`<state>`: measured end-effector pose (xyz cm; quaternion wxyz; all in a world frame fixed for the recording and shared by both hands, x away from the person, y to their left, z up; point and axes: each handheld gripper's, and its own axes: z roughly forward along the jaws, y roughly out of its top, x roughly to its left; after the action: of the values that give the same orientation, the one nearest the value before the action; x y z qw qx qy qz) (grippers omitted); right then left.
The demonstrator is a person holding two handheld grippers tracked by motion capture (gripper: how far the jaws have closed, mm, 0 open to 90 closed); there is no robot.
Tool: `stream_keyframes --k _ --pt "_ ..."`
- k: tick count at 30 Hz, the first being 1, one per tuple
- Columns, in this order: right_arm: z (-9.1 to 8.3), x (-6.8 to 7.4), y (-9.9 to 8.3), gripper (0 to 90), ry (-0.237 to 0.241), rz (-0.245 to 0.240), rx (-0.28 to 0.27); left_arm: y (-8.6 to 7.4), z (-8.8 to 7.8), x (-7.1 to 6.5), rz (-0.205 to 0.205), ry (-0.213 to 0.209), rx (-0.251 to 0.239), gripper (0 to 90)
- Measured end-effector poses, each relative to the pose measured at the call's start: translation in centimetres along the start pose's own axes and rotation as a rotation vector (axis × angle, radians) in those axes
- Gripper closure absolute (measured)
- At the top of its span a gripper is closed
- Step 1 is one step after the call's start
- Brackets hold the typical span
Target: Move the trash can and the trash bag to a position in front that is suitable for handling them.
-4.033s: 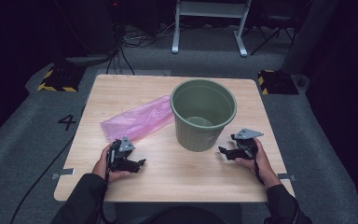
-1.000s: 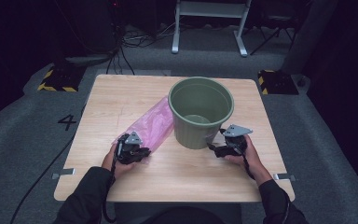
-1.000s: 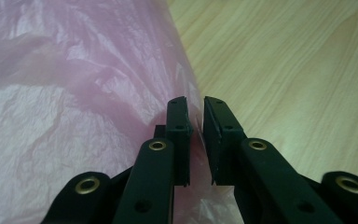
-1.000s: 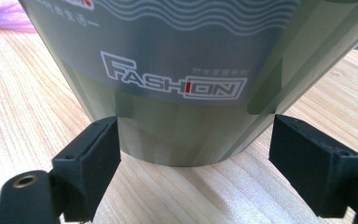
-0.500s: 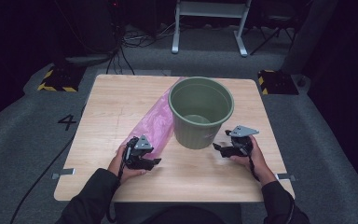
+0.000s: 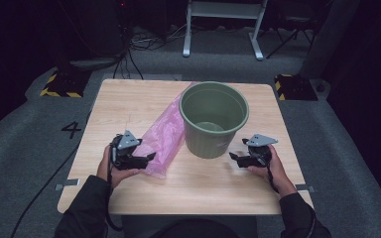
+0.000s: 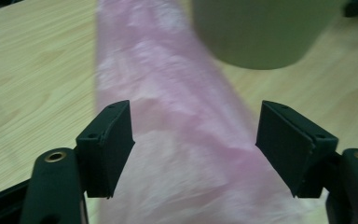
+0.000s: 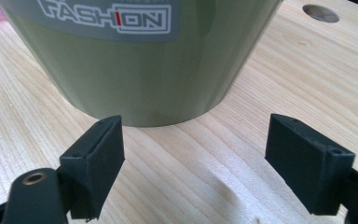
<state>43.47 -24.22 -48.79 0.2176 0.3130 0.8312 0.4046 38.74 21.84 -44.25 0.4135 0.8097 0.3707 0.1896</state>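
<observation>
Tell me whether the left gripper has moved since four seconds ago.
Yes. The left gripper has shifted rightward along the table, toward the green bucket, and its open jaws now sit over the pink plastic bag.

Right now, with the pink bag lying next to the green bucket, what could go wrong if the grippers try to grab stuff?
1. The left gripper has open jaws over the thin, flat pink bag; they might slide on it or pinch only a wrinkle.
2. Part of the bag runs behind the bucket, so tugging could bump the bucket.
3. The right gripper sits low by the bucket's wide, smooth wall, where it may push the bucket rather than grip it.
</observation>
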Motion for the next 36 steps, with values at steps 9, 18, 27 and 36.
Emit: stream_keyframes --k 9,18,27,36 --pt "-0.3 0.0 0.5 22.9 -0.001 0.005 -0.048 -2.7 0.8 5.1 -0.141 0.017 0.069 39.2" --pt "0.0 1.1 1.5 20.3 0.060 -0.027 -0.081 -4.0 2.8 6.0 -0.157 -0.063 0.132 42.2" --pt "0.8 1.6 2.1 18.3 0.050 -0.036 -0.078 -4.0 3.6 4.5 -0.071 -0.102 0.150 55.2" --pt "1.7 1.7 2.9 18.4 0.039 -0.039 -0.063 -3.6 4.0 1.6 -0.001 -0.180 0.172 65.8"
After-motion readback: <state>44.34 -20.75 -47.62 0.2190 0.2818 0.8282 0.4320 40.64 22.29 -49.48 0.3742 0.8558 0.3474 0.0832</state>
